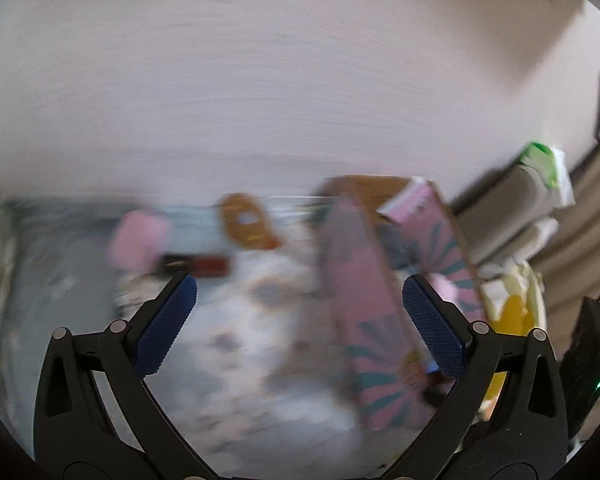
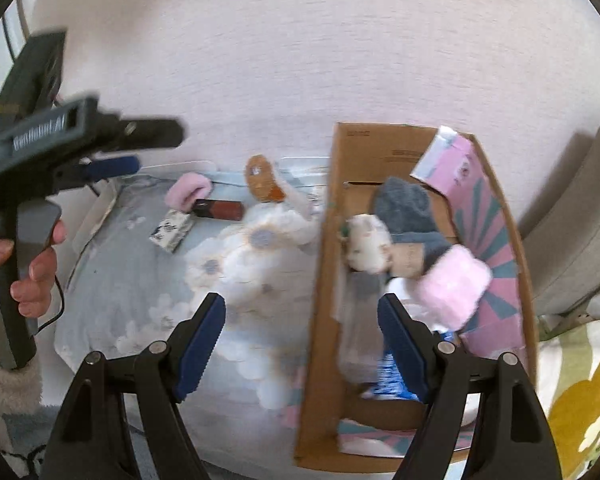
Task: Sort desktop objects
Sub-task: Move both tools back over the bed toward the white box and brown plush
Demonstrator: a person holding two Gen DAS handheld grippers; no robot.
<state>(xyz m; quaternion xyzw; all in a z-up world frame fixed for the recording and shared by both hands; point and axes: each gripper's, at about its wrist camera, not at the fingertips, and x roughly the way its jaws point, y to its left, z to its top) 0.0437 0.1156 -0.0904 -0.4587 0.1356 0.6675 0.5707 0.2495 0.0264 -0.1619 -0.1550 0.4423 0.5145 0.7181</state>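
My left gripper [image 1: 300, 286] is open and empty in a heavily blurred view, over a pale flowered cloth [image 1: 236, 340]. The right wrist view shows it as a black tool [image 2: 148, 150] held by a hand at the left, above the cloth's far left corner. My right gripper [image 2: 302, 302] is open and empty, above the left wall of a cardboard box [image 2: 320, 280]. In the box lie a grey sock [image 2: 408, 208], a pink fluffy piece [image 2: 456, 292], a pale doll-like item [image 2: 368, 244] and a blue packet [image 2: 388, 376]. On the cloth [image 2: 140, 280] lie a pink fluffy band [image 2: 188, 194], a brown tube [image 2: 220, 209], a small patterned box [image 2: 172, 230] and a brown flat piece [image 2: 262, 178].
The box stands on a pale wooden table [image 2: 300, 60] at the right of the cloth. A grey cushion [image 2: 572, 240] and a yellow flowered cloth [image 2: 580, 400] lie to the right of the box. A green and white pack [image 1: 544, 168] sits on the cushion.
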